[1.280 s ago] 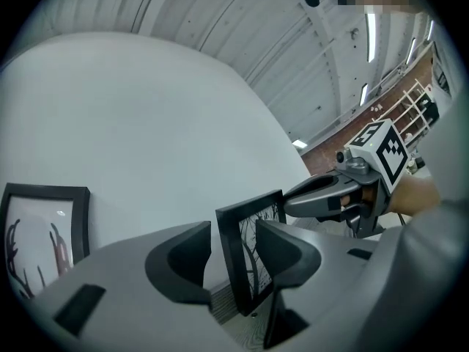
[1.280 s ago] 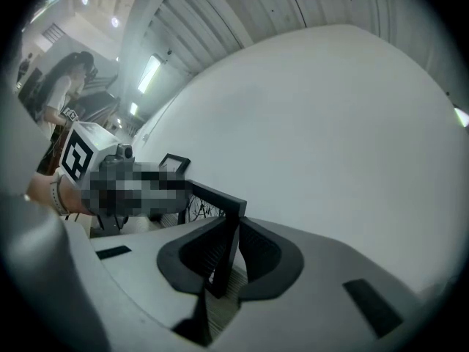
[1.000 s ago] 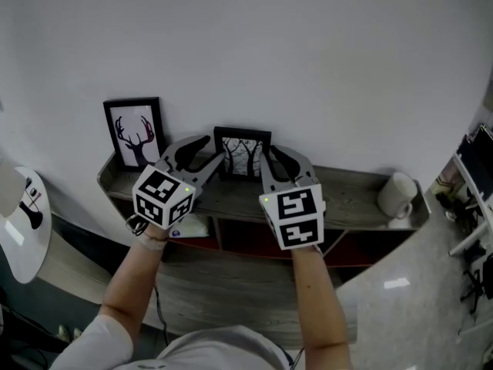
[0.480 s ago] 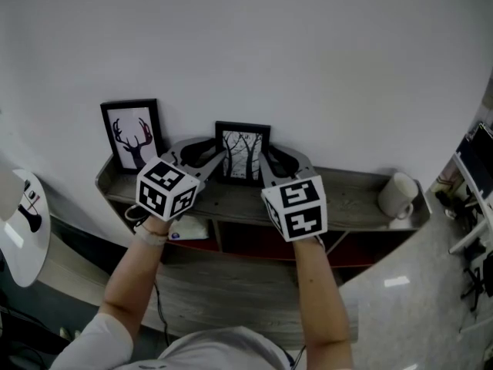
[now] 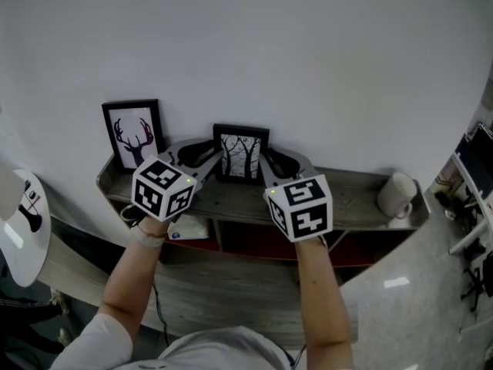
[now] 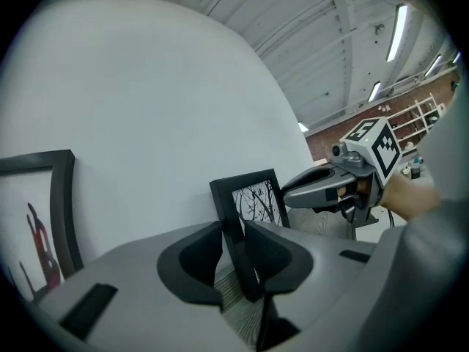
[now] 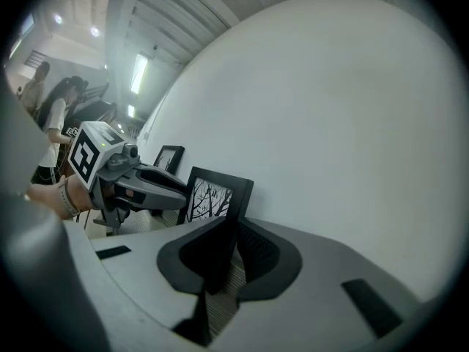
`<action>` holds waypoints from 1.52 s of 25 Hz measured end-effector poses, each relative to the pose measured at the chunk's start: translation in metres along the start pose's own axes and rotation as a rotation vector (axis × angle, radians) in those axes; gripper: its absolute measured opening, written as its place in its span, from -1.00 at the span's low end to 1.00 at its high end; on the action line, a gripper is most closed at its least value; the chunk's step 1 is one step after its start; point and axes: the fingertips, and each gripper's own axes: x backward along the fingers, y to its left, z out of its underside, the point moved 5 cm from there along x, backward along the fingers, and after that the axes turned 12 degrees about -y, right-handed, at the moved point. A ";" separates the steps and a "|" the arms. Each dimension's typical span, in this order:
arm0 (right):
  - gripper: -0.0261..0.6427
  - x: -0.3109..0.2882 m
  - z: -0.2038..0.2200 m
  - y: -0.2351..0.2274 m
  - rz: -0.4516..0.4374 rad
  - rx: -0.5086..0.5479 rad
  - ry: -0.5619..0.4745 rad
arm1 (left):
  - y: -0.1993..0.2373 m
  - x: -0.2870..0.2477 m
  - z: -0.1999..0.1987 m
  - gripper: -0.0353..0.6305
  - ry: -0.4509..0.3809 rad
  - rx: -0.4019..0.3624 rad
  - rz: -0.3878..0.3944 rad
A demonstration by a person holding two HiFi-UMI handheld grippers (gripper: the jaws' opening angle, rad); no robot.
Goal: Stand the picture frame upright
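Observation:
The picture frame [image 5: 241,154], black with a bare-tree print, stands nearly upright on the grey shelf [image 5: 354,195] close to the white wall. My left gripper [image 5: 218,160] holds its left edge; the jaws are closing, and in the left gripper view the frame [image 6: 256,200] edge sits between the pads of that gripper [image 6: 234,259], touching both. My right gripper [image 5: 266,163] is shut on the right edge, as the right gripper view shows with the frame [image 7: 212,196] inside its jaws [image 7: 233,251].
A second black frame with a deer print [image 5: 134,135] leans on the wall at the shelf's left end. A white mug [image 5: 397,195] stands at the right end. A pale flat object [image 5: 189,227] lies on the lower shelf. People stand far off in the right gripper view.
Both grippers have closed in on the tree frame's side edges, the left jaws narrowing most. The frame stands slightly more upright than before.

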 end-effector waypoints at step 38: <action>-0.77 -0.003 0.004 -0.002 0.016 -0.026 -0.021 | 0.004 -0.002 0.004 -0.61 -0.022 0.048 -0.020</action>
